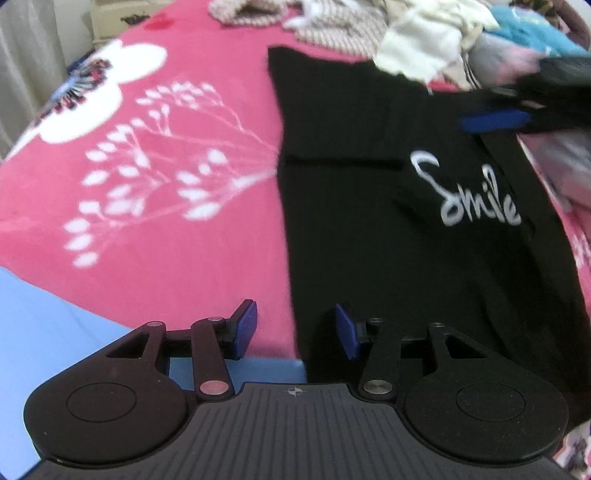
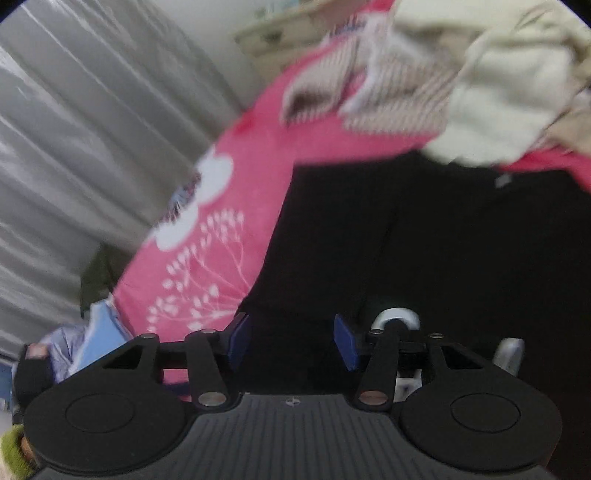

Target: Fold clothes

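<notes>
Your left gripper's [image 1: 295, 334] blue-padded fingers [image 1: 243, 330] stand apart with nothing between them, poised over the near left edge of a black T-shirt [image 1: 388, 240]. One pad sits above the pink bedspread [image 1: 166, 258], the other above the black cloth; whether either touches the fabric cannot be told.

Your right gripper's [image 2: 291, 341] fingers [image 2: 345, 345] are likewise parted and empty, hanging over the same black shirt. In the left wrist view that gripper appears as a blurred dark shape with a blue pad at the upper right, above the shirt's far right part.

The T-shirt lies on the bed, already folded into a tall narrow panel running away from you. The word "Smile" [image 1: 476, 197] in white script shows on its right half. A horizontal crease crosses it above the lettering.

The bedspread is bright pink with white sprigs and a large white flower [image 1: 107, 92] to the left of the shirt. Beyond the shirt's far edge sits a heap of unfolded clothes: a brown-and-white striped garment [image 1: 332, 22], a cream one [image 1: 417, 40] and a turquoise one [image 1: 535, 29]. A light blue sheet [image 1: 37, 332] shows at the near left edge of the bed. Grey curtains [image 2: 74, 129] hang beyond the bed in the right wrist view.
</notes>
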{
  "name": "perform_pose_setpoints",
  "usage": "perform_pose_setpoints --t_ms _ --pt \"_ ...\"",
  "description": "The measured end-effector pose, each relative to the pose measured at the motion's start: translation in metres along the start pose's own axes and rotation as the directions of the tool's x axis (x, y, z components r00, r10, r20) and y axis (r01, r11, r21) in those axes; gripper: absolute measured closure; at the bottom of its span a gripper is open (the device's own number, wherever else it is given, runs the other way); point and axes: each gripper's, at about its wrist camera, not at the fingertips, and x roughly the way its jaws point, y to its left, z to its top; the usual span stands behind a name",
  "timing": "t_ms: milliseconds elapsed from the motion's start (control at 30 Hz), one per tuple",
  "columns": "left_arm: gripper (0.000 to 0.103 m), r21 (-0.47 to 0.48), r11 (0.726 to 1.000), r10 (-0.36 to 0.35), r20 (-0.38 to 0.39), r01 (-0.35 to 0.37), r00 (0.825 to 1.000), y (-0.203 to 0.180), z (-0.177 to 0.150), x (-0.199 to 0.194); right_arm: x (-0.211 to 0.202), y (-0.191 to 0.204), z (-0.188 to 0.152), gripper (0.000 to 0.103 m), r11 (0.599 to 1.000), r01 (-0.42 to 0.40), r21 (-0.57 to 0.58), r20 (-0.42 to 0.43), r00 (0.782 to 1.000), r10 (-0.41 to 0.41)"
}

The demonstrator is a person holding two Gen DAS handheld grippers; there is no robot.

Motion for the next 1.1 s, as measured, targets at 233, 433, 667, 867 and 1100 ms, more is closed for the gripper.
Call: perform_pose_setpoints --t_ms 233,433,667,867,1100 --pt "0.056 0.094 0.995 -0.006 -0.066 0.012 0.998 -0.019 -0.022 -0.001 0.077 0.028 0.022 0.046 0.999 0.022 -0.027 -0.065 0.998 -0.024" --pt "0.056 0.016 0.999 -0.05 -0.08 0.052 0.996 -0.022 -0.039 -0.014 0.114 0.045 0.035 0.039 0.989 0.099 -0.113 -0.081 0.991 -0.109" --pt "0.069 0.038 0.999 -0.006 -0.042 0.007 0.999 -0.026 -0.041 -0.004 0.127 0.062 0.03 0.048 0.944 0.191 -0.269 -0.051 0.976 -0.212" --pt "0.097 0.078 0.997 0.029 -0.001 -0.028 1.0 -0.034 -0.044 -0.014 0.118 0.065 0.022 0.094 0.887 0.257 -0.385 0.017 0.962 -0.272" --pt "0.103 0.123 0.987 -0.118 0.079 0.108 0.99 -0.056 -0.041 -0.047 0.071 0.036 0.028 0.097 0.941 0.17 -0.292 0.077 0.985 -0.154"
